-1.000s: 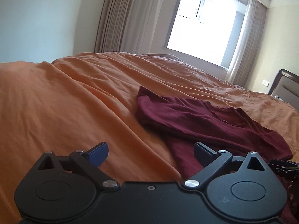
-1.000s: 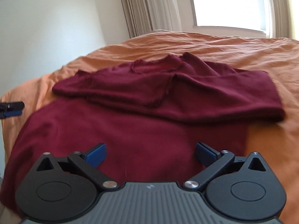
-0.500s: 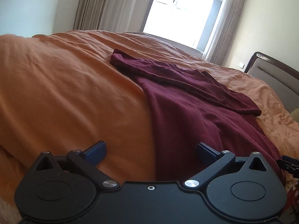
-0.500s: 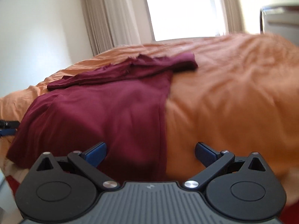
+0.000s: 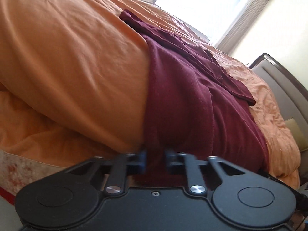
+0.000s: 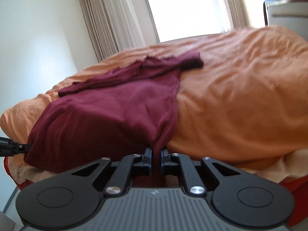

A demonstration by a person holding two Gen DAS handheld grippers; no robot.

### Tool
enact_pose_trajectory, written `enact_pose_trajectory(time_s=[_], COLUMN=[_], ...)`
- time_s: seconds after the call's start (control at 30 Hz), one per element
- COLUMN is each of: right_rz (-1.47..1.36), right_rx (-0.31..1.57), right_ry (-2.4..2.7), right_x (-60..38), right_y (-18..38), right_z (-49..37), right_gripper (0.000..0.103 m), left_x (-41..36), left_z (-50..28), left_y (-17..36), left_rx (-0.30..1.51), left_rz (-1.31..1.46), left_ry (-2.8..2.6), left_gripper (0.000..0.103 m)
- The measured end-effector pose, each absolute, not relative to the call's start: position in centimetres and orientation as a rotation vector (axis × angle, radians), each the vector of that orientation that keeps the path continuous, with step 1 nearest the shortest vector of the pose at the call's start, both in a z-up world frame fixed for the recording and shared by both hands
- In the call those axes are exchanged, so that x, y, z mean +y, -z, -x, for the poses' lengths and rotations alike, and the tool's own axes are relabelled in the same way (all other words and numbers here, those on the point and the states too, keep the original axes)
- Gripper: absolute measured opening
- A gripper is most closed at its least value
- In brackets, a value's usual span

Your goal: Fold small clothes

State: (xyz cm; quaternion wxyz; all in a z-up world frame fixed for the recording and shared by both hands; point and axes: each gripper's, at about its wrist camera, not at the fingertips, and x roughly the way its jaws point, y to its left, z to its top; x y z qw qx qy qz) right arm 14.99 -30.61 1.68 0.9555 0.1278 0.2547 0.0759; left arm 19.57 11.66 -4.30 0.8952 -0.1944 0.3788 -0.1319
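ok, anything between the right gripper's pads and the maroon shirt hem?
Nothing. In the right wrist view the right gripper, whose jaws have just been closing, pinches the maroon shirt hem corner directly, above the orange duvet.

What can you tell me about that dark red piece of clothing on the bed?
The maroon shirt is soft knit, lying on the orange bedspread, its sleeves folded across the top and its lower part draping over the bed's near edge. The left gripper and right gripper have just closed, each pinching a bottom corner.

Left hand-held gripper (image 5: 155,160) just closed on maroon shirt (image 5: 192,96) hem at orange bedspread (image 5: 67,67) edge.
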Motion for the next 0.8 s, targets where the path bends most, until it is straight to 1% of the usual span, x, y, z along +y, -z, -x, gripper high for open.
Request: enact_pose_trajectory(time_s=[0.03, 0.17, 0.3, 0.4, 0.53, 0.6, 0.63, 0.67, 0.7, 0.73, 0.77, 0.8], right_rz=[-0.259, -0.242, -0.239, -0.231, -0.163, -0.143, -0.128, -0.111, -0.094, -0.077, -0.058, -0.029], right_rx=[0.504, 0.468, 0.501, 0.527, 0.517, 0.509, 0.505, 0.494, 0.473, 0.451, 0.434, 0.412], right_ry=[-0.155, -0.154, -0.150, -0.161, -0.157, -0.159, -0.161, -0.153, -0.145, -0.150, -0.157, -0.170], right_x=[-30.9, -32.0, -32.2, -32.0, -31.1, -30.9, -30.8, -30.7, -30.6, -30.4, -30.2, -29.9], right_y=[-2.2, -3.9, -3.4, -2.2, -1.5, -1.3, -1.3, -1.3, -1.2, -1.2, -1.2, -1.2], right_z=[-14.6, -13.6, -13.8, -13.8, -13.4, -13.2, -13.1, -12.9, -12.5, -12.2, -11.9, -11.6], right_gripper=[0.009, 0.008, 0.007, 0.007, 0.008, 0.012, 0.015, 0.027, 0.049, 0.059, 0.072, 0.076], left_x=[11.4, 11.1, 11.7, 12.0, 11.6, 11.5, 11.4, 11.5, 11.5, 11.5, 11.6, 11.5], left_z=[-19.3, -17.4, -16.0, -15.5, -16.4, -16.5, -16.5, -16.4, -16.4, -16.3, -16.2, -16.2], left_y=[3.9, 1.0, -1.0, -1.4, -0.4, 0.1, 0.4, 0.6, 0.7, 0.8, 0.7, 0.8], left_rx=[0.776, 0.708, 0.711, 0.699, 0.730, 0.738, 0.735, 0.731, 0.726, 0.721, 0.718, 0.718], left_rz=[0.379, 0.297, 0.290, 0.277, 0.249, 0.250, 0.246, 0.243, 0.244, 0.246, 0.245, 0.240], left_ry=[0.268, 0.227, 0.176, 0.178, 0.164, 0.157, 0.159, 0.160, 0.163, 0.171, 0.174, 0.172], left_gripper=[0.010, 0.008, 0.007, 0.008, 0.008, 0.008, 0.008, 0.008, 0.009, 0.011, 0.013, 0.018])
